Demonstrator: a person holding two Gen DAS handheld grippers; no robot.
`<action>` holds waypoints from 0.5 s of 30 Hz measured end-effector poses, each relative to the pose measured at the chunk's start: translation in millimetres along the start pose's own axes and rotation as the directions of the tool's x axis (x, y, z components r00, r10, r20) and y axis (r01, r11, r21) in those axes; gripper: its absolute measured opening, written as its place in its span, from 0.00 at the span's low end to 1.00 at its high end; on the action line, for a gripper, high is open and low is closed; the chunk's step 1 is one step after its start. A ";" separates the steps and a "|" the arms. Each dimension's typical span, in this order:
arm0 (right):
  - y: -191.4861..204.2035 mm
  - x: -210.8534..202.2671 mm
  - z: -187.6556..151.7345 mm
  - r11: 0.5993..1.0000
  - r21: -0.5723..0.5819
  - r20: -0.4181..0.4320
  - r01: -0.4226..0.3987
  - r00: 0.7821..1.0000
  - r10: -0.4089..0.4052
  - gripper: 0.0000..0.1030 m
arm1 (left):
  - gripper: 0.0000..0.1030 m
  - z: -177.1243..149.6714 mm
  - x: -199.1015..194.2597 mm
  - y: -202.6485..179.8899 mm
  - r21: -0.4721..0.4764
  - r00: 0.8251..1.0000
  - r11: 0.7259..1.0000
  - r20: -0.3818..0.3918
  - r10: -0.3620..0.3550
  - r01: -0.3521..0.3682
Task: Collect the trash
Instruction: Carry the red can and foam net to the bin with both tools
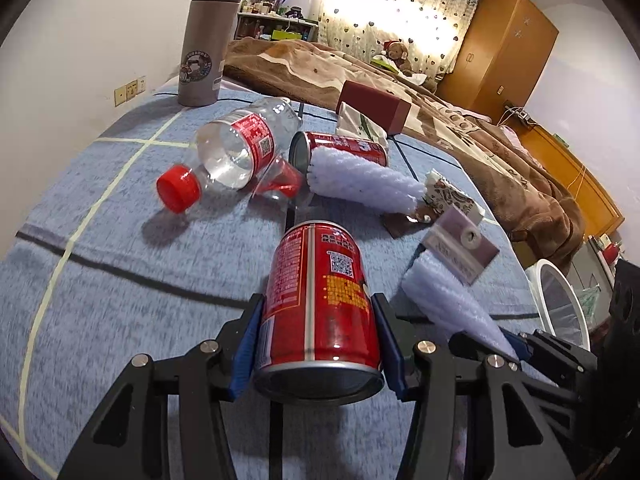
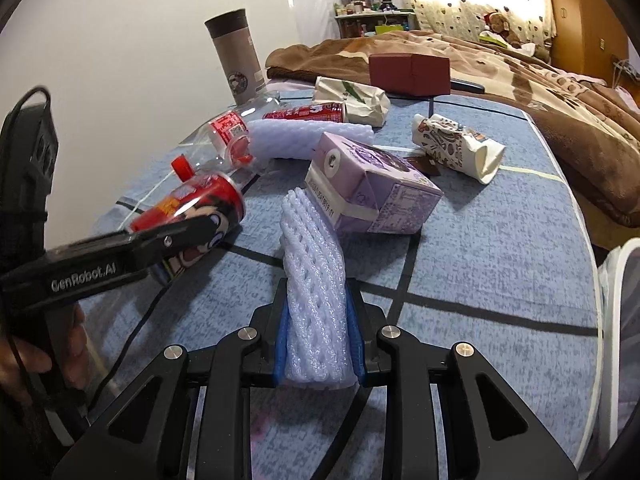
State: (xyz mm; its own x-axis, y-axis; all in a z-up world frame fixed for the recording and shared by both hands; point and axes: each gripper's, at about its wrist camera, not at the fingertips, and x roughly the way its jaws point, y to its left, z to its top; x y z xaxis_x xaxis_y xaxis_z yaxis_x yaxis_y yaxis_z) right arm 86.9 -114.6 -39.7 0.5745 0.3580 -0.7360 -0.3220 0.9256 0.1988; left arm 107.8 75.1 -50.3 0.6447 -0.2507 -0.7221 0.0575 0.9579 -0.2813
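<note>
Bright glare thru curtain (image 1: 400,12) at back; room lit evenly, soft shadows, slight motion blur, heavy fisheye bend w/ dark corners.

Left gripper (image 2: 188,236) arm — "GenRobot.AI" in pale letters. Purple carton (image 2: 372,188) — printed code, partly legible. Can and bottle labels: unreadable.

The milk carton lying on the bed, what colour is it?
Pale purple with white edges; the milk carton shows best in the right wrist view.
</note>
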 end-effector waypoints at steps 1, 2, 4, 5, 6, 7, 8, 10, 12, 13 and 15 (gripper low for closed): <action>-0.4 -1.3 -0.5 1.000 0.006 0.003 0.002 1.000 -0.002 0.25 | 0.53 -2.4 -2.2 -0.9 -0.001 1.000 1.000 0.001 -0.002 0.002; -1.0 -3.0 -1.2 1.000 0.012 0.006 0.000 1.000 0.000 0.25 | 0.53 -4.6 -4.1 -1.4 -0.003 1.000 1.000 0.002 -0.002 0.002; -1.3 -7.2 -3.8 1.000 0.015 0.014 -0.004 1.000 0.004 0.25 | 0.53 -9.4 -9.0 -4.3 -0.002 1.000 1.000 0.006 -0.008 0.008; -1.4 -9.5 -5.2 1.000 0.016 0.016 -0.005 1.000 0.005 0.25 | 0.53 -11.5 -11.2 -5.6 -0.002 1.000 1.000 0.008 -0.007 0.007; -1.7 -11.7 -6.3 1.000 0.018 0.020 -0.007 1.000 0.006 0.25 | 0.53 -12.7 -13.6 -7.2 -0.002 1.000 1.000 0.012 -0.009 0.009; -2.2 -13.9 -7.7 1.000 0.022 0.024 -0.007 1.000 0.007 0.25 | 0.53 -13.6 -15.5 -8.8 0.002 1.000 1.000 0.015 -0.011 0.011; -2.6 -16.0 -8.9 1.000 0.024 0.027 -0.009 1.000 0.009 0.25 | 0.53 -14.0 -17.8 -10.1 0.003 1.000 1.000 0.019 -0.011 0.011; -4.4 -20.2 -10.5 0.999 0.033 0.038 -0.011 0.999 0.010 0.25 | 0.53 -15.4 -23.3 -15.1 0.014 0.999 1.000 0.030 -0.016 0.016; -6.6 -26.7 -11.9 0.999 0.041 0.054 -0.012 0.998 0.010 0.25 | 0.53 -15.8 -27.6 -18.6 0.019 0.999 1.000 0.039 -0.022 0.021; -7.9 -29.5 -12.3 0.999 0.046 0.061 -0.013 0.998 0.011 0.25 | 0.53 -16.7 -29.9 -21.5 0.027 0.999 0.999 0.043 -0.027 0.026; -10.5 -35.6 -13.3 0.998 0.054 0.075 -0.018 0.997 0.014 0.25 | 0.53 -17.9 -33.9 -26.9 0.037 0.998 0.999 0.051 -0.032 0.030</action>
State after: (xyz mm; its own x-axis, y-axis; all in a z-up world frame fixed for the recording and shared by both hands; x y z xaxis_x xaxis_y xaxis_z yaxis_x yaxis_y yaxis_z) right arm 59.8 -138.7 -24.2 0.6248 0.3786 -0.6828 -0.2913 0.9244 0.2461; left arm 70.8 55.3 -29.6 0.6803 -0.2735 -0.6800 0.1050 0.9546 -0.2789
